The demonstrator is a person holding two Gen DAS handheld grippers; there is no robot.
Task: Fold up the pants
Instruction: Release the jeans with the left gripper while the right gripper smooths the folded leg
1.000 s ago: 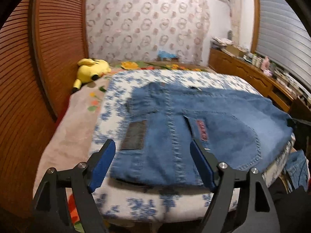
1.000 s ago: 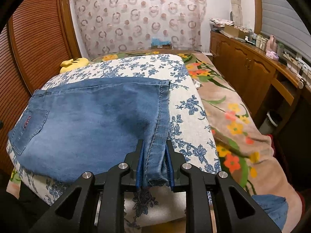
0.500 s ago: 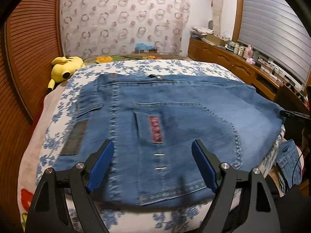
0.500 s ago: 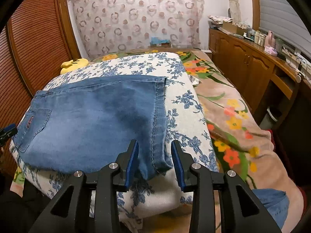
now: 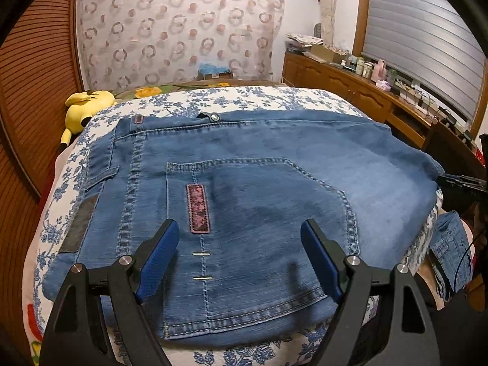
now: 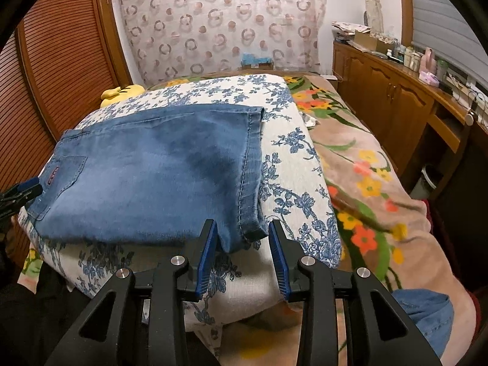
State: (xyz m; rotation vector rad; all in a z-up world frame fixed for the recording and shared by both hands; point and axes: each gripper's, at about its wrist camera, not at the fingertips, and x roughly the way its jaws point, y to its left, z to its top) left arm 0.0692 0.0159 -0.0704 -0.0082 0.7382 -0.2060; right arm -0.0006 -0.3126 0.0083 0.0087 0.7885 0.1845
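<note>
1. Denim pants lie folded flat on the blue-flowered white quilt; we take them as our landmark.
2. Our left gripper hovers over the waist end of the pants, its blue fingers spread wide either side of the back pocket and its red label, clamping nothing.
3. Our right gripper sits at the near hem corner of the pants, its jaws apart, and the hem lies loose between them.
4. Beyond the pants' waist end, a yellow plush toy rests by the slatted wooden wall.
5. Right of the pants' hem, a floral blanket covers the bed.
</note>
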